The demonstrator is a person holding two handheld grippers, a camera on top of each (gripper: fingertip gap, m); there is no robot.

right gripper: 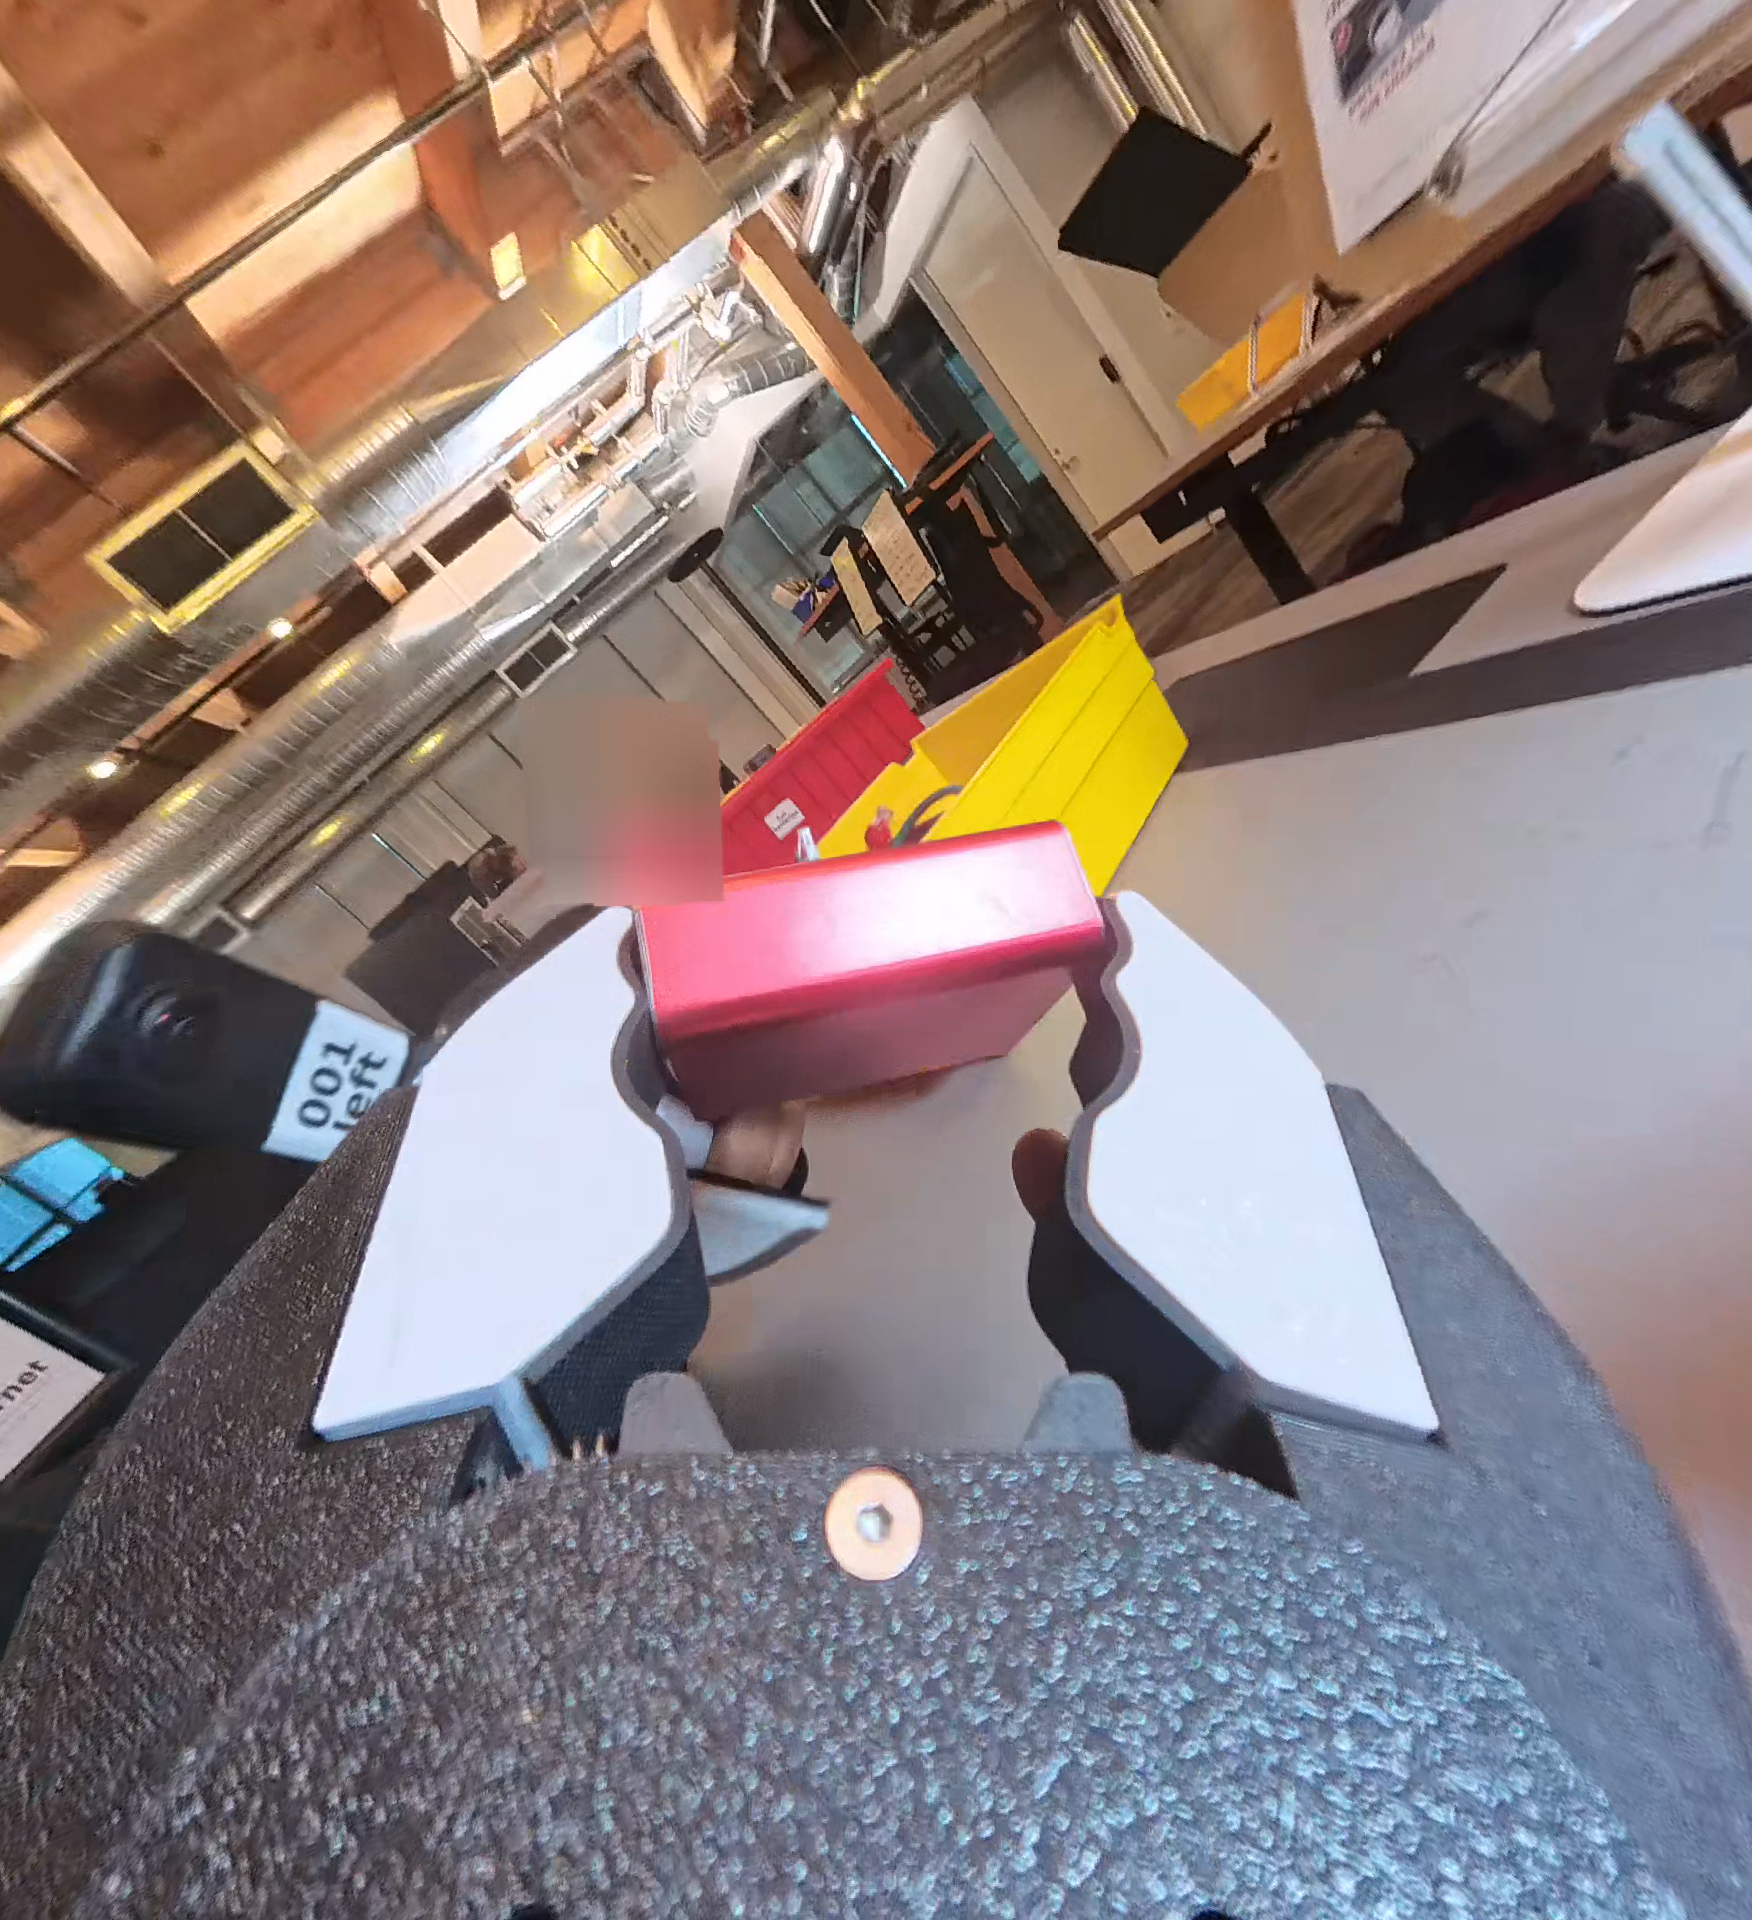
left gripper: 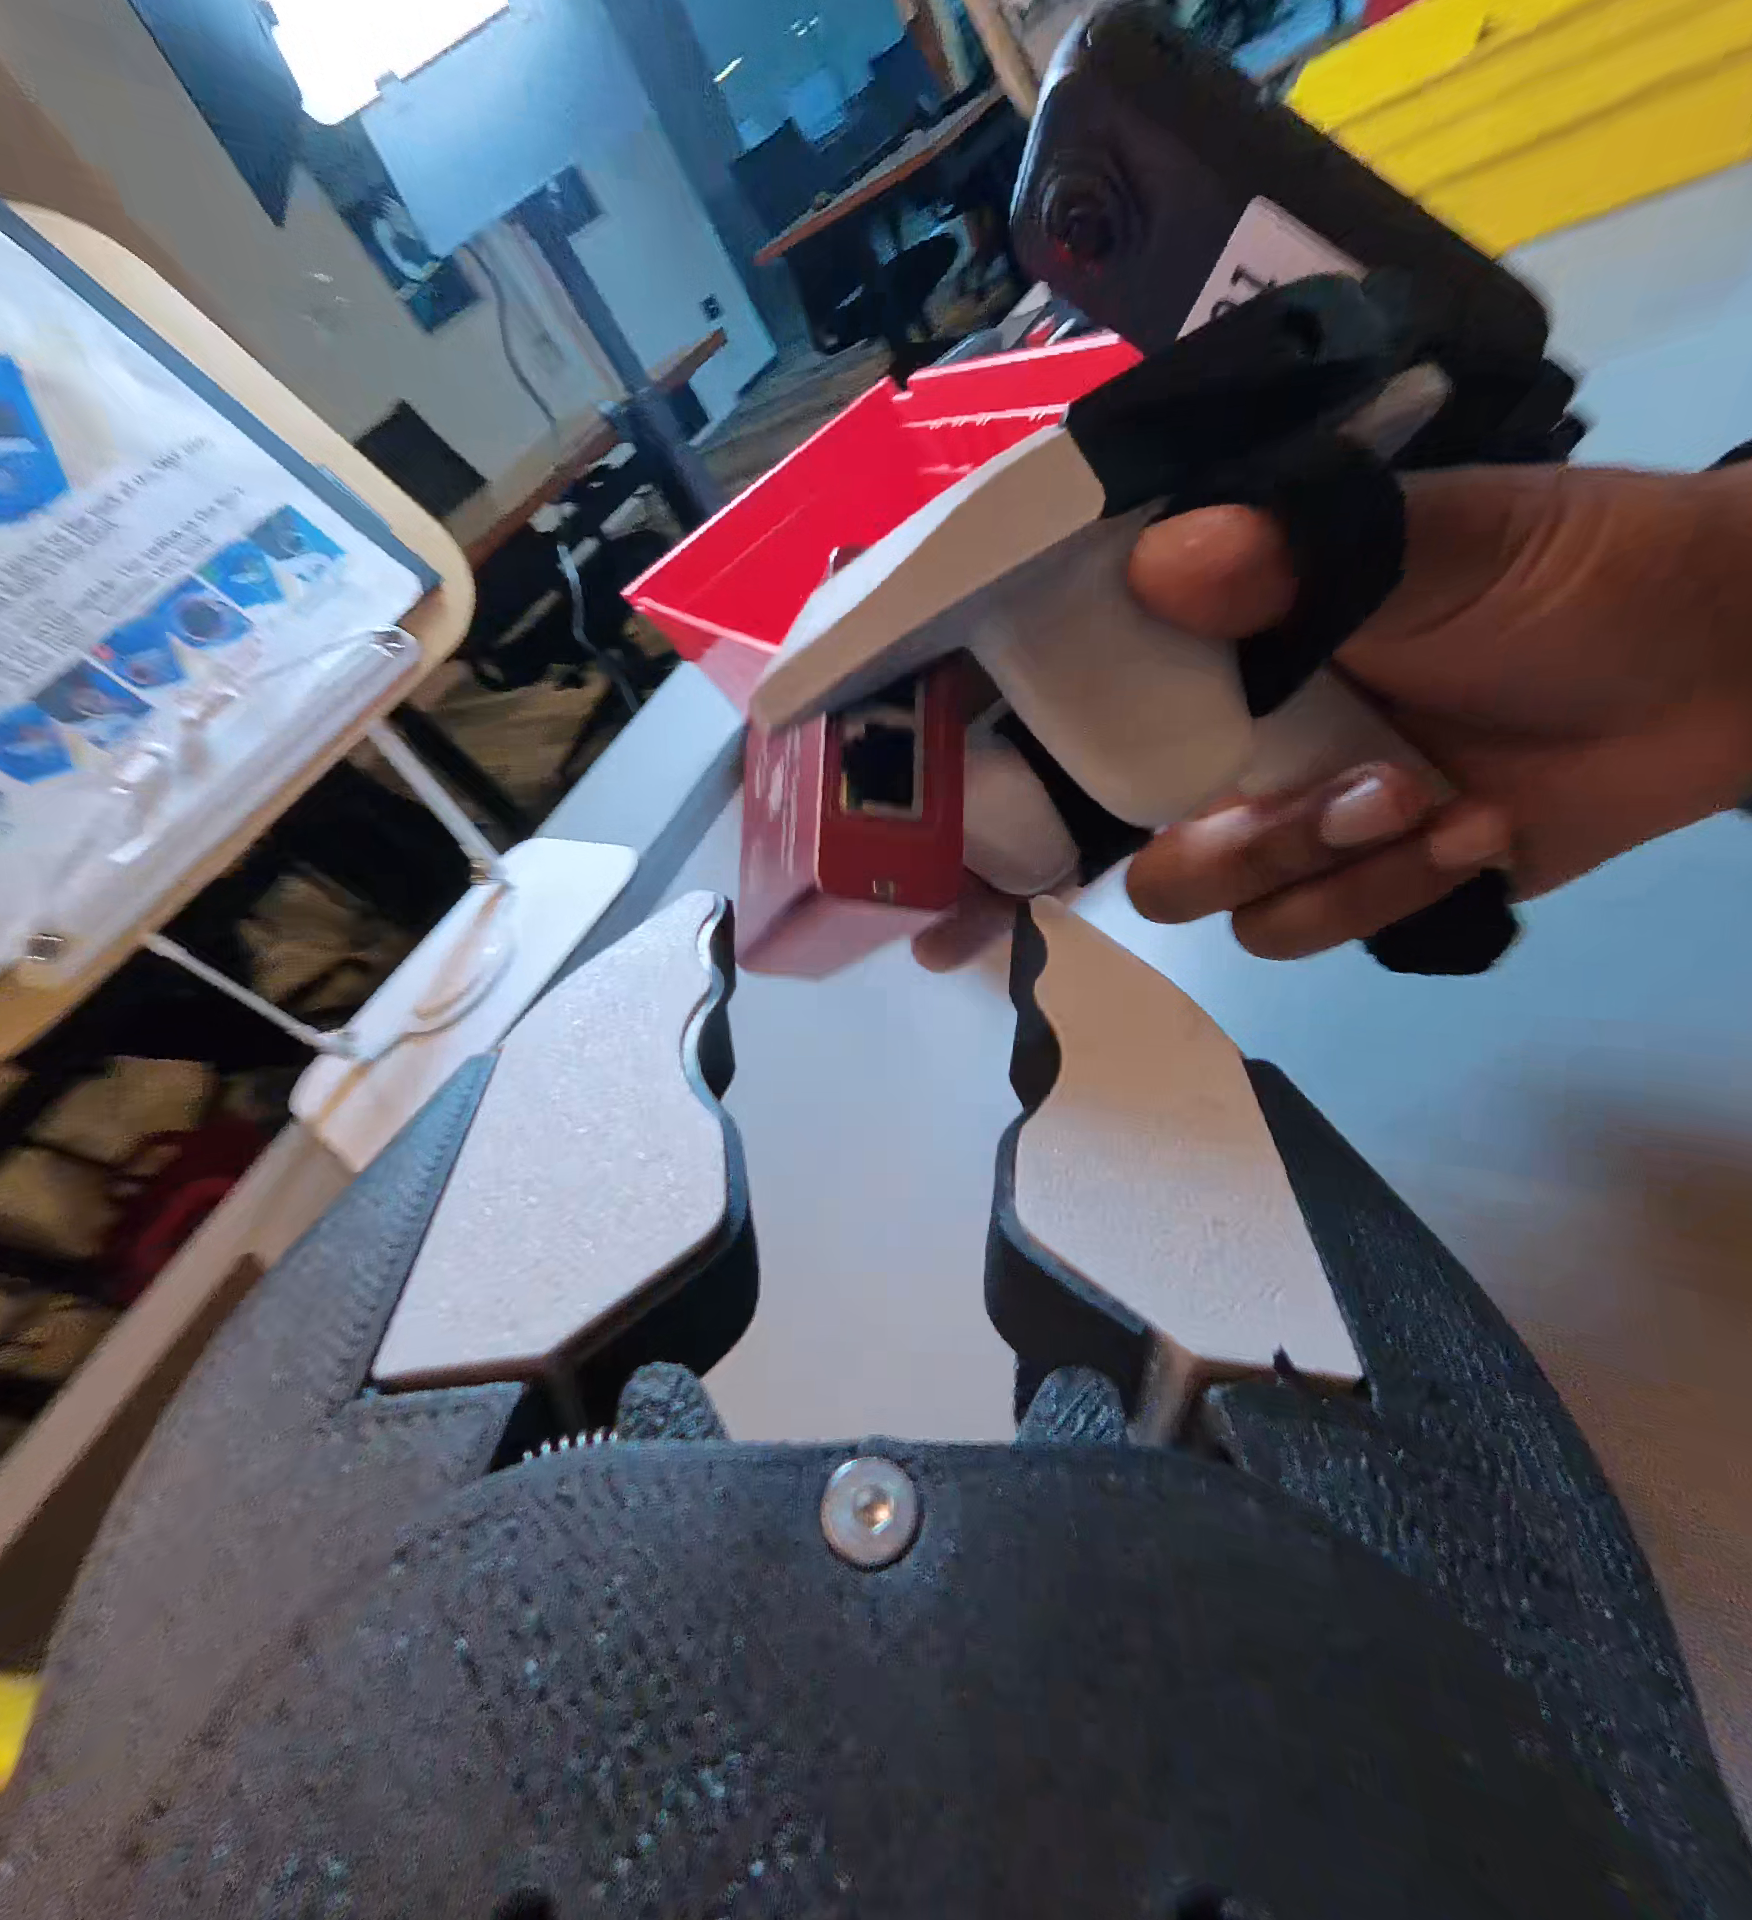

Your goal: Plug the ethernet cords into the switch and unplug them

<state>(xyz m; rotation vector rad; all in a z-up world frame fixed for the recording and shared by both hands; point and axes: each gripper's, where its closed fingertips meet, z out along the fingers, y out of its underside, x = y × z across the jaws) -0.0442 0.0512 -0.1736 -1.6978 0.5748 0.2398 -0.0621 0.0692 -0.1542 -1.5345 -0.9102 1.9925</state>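
Left wrist view, left to right: a tilted document stand bearing a printed sheet with blue pictures, its white base on the pale table; the left gripper in the foreground, its jaws parted with nothing between them; just past its tips the red switch, one open port facing the camera, no cord in it; behind it a red bin; the right gripper, held by a hand, clamped on the switch; yellow bins at top right. Right wrist view, left to right: a black camera with a white label, the left gripper's own; the right gripper, jaws closed onto the two ends of the switch, which is lifted and tilted above the table; beyond it a red bin, then a yellow bin; a white stand base at far right.
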